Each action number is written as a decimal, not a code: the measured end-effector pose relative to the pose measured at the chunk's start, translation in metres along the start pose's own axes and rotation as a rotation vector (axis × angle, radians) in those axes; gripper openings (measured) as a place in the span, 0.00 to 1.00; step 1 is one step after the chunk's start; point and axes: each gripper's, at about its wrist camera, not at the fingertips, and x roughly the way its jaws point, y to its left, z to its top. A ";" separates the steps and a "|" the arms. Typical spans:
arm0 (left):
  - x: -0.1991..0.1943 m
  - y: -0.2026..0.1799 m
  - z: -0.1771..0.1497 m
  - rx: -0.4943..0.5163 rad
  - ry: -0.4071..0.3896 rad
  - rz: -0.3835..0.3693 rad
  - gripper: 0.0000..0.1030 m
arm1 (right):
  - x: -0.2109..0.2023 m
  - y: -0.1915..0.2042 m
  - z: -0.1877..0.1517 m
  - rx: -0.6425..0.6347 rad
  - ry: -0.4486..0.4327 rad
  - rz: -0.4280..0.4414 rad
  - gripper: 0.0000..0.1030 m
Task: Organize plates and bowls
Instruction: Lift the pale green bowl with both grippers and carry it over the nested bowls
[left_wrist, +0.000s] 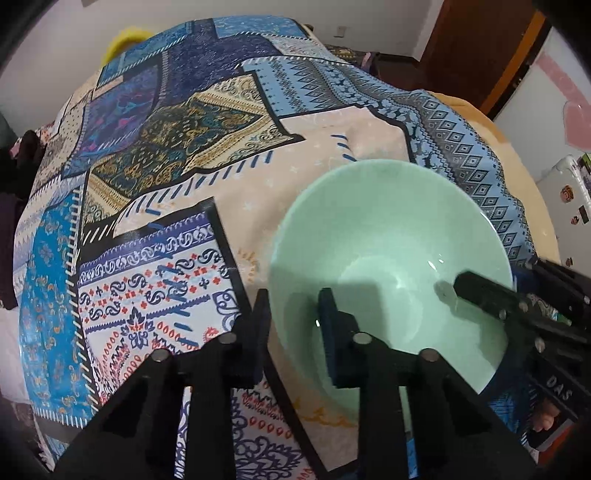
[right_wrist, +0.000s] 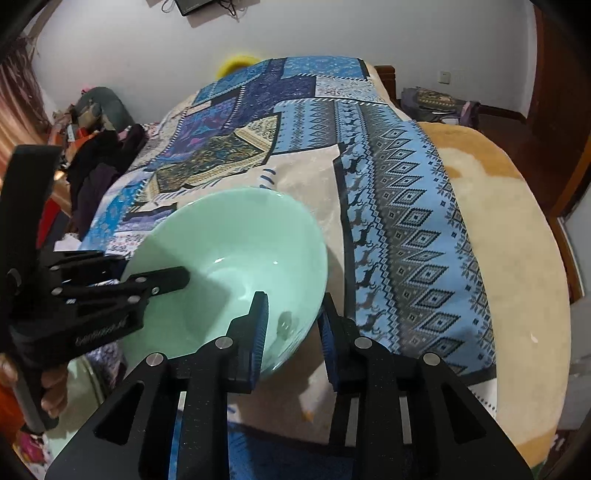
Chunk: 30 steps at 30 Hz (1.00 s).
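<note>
A mint-green bowl (left_wrist: 391, 243) is held over the patterned cloth (left_wrist: 177, 155). My left gripper (left_wrist: 295, 299) straddles its left rim, one finger outside and one inside. My right gripper (right_wrist: 291, 302) straddles the opposite rim of the same bowl (right_wrist: 236, 236), one finger inside and one outside. Each gripper shows in the other's view: the right one (left_wrist: 517, 295) at the bowl's right rim, the left one (right_wrist: 140, 284) at its left rim. Both look closed on the rim wall.
The patchwork cloth (right_wrist: 369, 147) covers a bed, with a tan blanket (right_wrist: 517, 229) along its right side. Clothes (right_wrist: 96, 155) are piled at the left. A yellow object (right_wrist: 236, 61) lies at the far end. A white appliance (left_wrist: 565, 206) stands at the right.
</note>
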 end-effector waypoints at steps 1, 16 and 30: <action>-0.001 -0.002 -0.001 0.011 -0.008 0.008 0.21 | 0.003 0.001 0.000 -0.004 0.011 -0.001 0.24; -0.020 -0.012 -0.010 0.029 -0.038 0.007 0.17 | -0.024 0.010 -0.011 0.058 -0.016 -0.025 0.19; -0.101 -0.010 -0.041 0.004 -0.148 -0.019 0.17 | -0.089 0.058 -0.020 0.011 -0.125 -0.036 0.19</action>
